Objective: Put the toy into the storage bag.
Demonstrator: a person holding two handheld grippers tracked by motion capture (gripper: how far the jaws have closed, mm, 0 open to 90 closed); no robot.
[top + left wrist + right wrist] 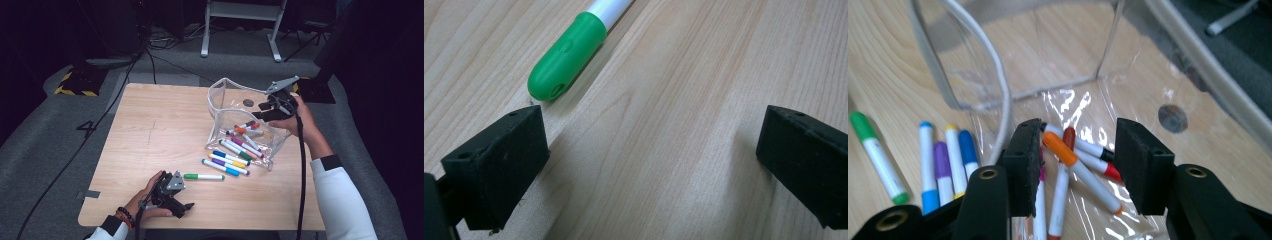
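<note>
The clear pouch (240, 112) lies open, several markers (245, 137) inside and four spilled just beside its mouth; the right gripper (270, 111) hovers above, jaws parted, while the left gripper (172, 197) rests open-jawed near a green marker (204, 176)

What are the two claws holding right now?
Nothing. The left claw is open over bare table, just short of the green marker. The right claw is open above the markers in the clear pouch.

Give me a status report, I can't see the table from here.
Left tool open, empty, beside green marker. Right tool open over markers in clear pouch, nothing gripped. Four markers lie outside pouch mouth. Nothing blocking.
</note>
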